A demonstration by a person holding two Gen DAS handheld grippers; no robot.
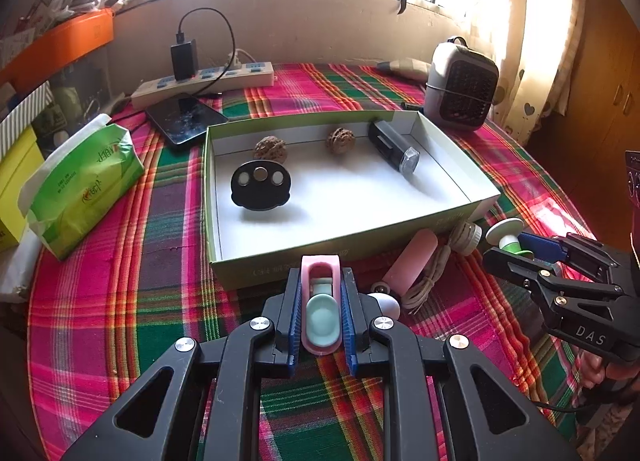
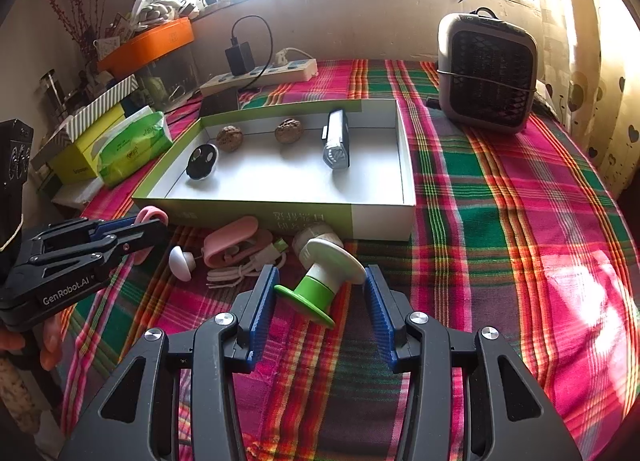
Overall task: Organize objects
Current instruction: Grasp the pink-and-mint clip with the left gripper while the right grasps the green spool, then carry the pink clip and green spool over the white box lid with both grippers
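My left gripper (image 1: pixel 320 281) is shut on a pink clip with a teal insert (image 1: pixel 320 301), held just in front of the near wall of the open green box (image 1: pixel 340 245). The box holds two walnuts (image 1: pixel 271 149), a black round disc (image 1: pixel 261 185) and a black flashlight (image 1: pixel 394 147). My right gripper (image 2: pixel 320 281) is open around a green and white spool (image 2: pixel 324 281) on the cloth; its fingers do not press it. The left gripper (image 2: pixel 132 237) shows at the left of the right wrist view, the right gripper (image 1: pixel 516 249) at the right of the left wrist view.
On the plaid cloth before the box lie a pink case (image 2: pixel 232 239), a white cable (image 2: pixel 244 267), a small white mushroom-shaped piece (image 2: pixel 181 261) and a white socket piece (image 2: pixel 312 235). A tissue pack (image 1: pixel 80 185), a phone (image 1: pixel 186 117), a power strip (image 1: pixel 204 81) and a heater (image 1: pixel 460 89) stand around.
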